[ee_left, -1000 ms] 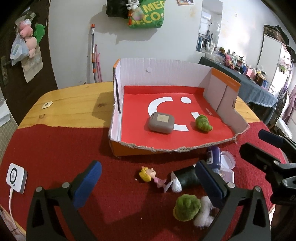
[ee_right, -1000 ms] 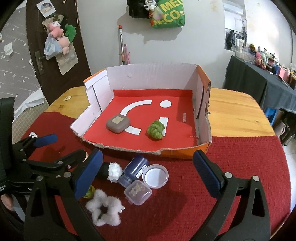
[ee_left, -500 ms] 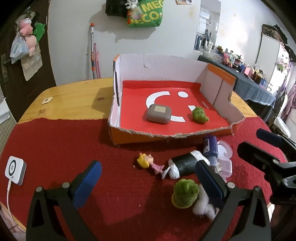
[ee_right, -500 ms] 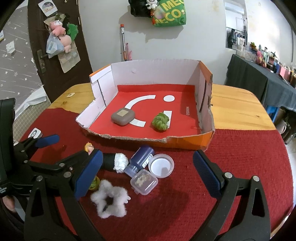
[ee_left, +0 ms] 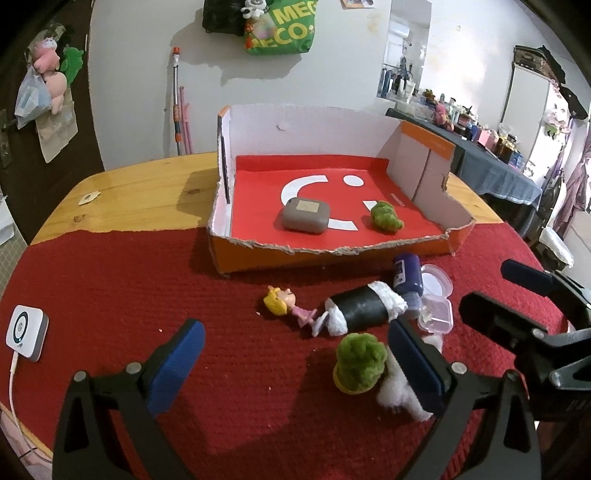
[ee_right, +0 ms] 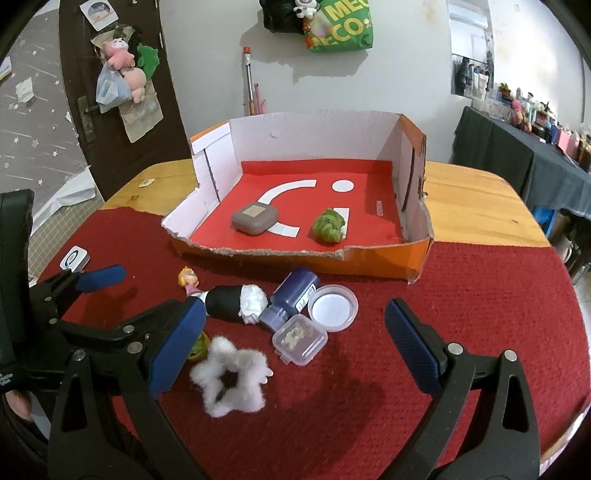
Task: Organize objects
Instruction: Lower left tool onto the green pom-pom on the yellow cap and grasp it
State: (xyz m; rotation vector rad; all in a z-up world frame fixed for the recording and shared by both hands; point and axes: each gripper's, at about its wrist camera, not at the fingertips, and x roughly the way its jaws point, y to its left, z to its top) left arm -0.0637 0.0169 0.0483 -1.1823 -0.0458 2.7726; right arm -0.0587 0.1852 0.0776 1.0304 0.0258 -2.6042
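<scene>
Box (ee_right: 373,264) front wall low; toy cluster (ee_right: 295,317) before it.

the green bag (ee_right: 341,27) on the wall reads "meg" above "eco". small white print on the box (ee_right: 413,258) floor is too small to read.

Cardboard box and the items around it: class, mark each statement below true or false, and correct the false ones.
1. The grey case lies inside the cardboard box. True.
2. The blue bottle stands upright in the box. False: it lies on its side on the red cloth, in front of the box.
3. The left hand-held gripper is clamped on the doll. False: its jaws are open and hold nothing; the doll lies on the cloth.
4. A green fuzzy item is in the box beside the grey case. True.
5. The right hand-held gripper is open. True.
</scene>
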